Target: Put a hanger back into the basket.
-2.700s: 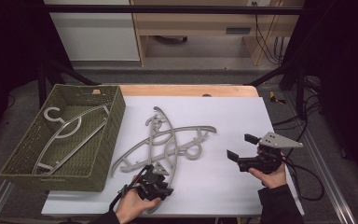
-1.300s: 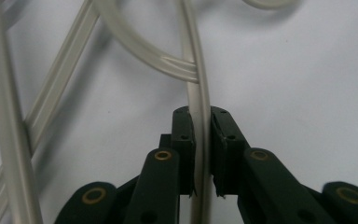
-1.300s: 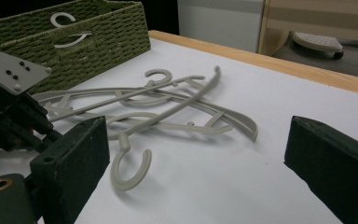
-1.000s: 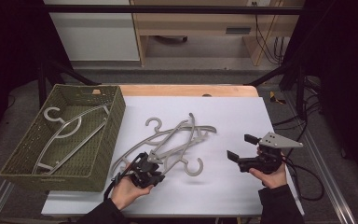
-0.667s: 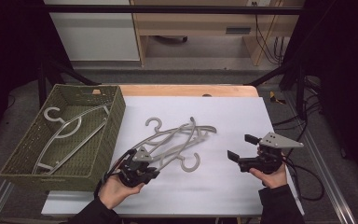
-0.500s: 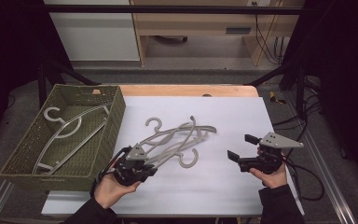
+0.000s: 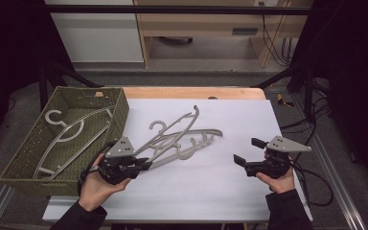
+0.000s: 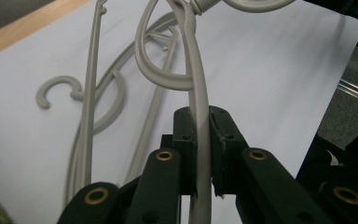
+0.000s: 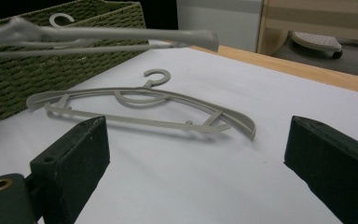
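The left gripper point(image 7: 141, 164) is sitting at the near left of the table point(image 7: 230, 191), just right of the basket point(image 7: 24, 163). Its jaws are clamping a grey hanger point(image 7: 206, 135) by one thin arm; in the left gripper view the arm point(image 8: 198, 107) is running straight up between the two black pads, which are pressing on it from both sides. That held hanger is slanting up and away toward the far right, its free end hanging clear above the white sheet, as the right gripper view is showing it as a bar point(image 9: 121, 33) crossing high over the table in front of the basket point(image 9: 74, 42).

A second hanger point(image 7: 172, 128) is lying flat on the sheet beneath and beside the held one, its hook point(image 7: 156, 125) pointing far left; in the right gripper view it is resting near the middle point(image 9: 140, 109). Whether the two are touching, I cannot tell.

A third hanger point(image 7: 69, 132) is lying inside the basket.

The right gripper point(image 7: 248, 153) is hovering at the near right, well apart from the hangers, jaws spread wide with nothing between them.
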A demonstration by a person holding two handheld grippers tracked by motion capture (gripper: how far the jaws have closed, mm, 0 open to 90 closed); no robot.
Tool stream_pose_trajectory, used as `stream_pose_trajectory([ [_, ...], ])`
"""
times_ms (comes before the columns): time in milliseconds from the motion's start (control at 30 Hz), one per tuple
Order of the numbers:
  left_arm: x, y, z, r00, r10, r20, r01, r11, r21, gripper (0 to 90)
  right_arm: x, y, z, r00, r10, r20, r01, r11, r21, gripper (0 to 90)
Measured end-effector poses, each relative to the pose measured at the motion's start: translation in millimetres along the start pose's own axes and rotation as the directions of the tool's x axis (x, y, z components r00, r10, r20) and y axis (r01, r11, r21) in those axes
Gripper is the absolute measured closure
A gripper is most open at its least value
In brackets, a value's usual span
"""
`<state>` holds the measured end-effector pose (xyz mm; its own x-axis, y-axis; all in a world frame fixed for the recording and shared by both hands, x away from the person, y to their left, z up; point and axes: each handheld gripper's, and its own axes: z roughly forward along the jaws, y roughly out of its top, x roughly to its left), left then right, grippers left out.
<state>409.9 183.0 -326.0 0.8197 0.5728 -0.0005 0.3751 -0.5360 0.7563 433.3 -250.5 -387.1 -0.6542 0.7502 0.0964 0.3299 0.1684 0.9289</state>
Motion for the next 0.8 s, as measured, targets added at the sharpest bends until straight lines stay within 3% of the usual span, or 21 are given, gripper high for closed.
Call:
stream_pose_trajectory([
  [167,9.4,11.7,-22.4,0.9993,0.025,-0.029,-0.025,0.9995,-0.018,82.0,0.1,0.1,-0.1,1.0000,0.002,-0.001,-0.002,1.0000,-0.003,6.7],
  [400,37.0,22.2,-50.8,0.9982,0.041,-0.044,-0.043,0.9980,-0.047,82.0,0.1,0.0,0.1,1.0000,0.002,0.000,-0.002,1.0000,0.001,6.7],
  [800,86.2,7.7,-80.3,0.9928,0.037,-0.114,-0.043,0.9981,-0.045,82.0,-0.4,-0.5,0.9,1.0000,0.001,0.004,-0.001,1.0000,0.004,6.7],
])
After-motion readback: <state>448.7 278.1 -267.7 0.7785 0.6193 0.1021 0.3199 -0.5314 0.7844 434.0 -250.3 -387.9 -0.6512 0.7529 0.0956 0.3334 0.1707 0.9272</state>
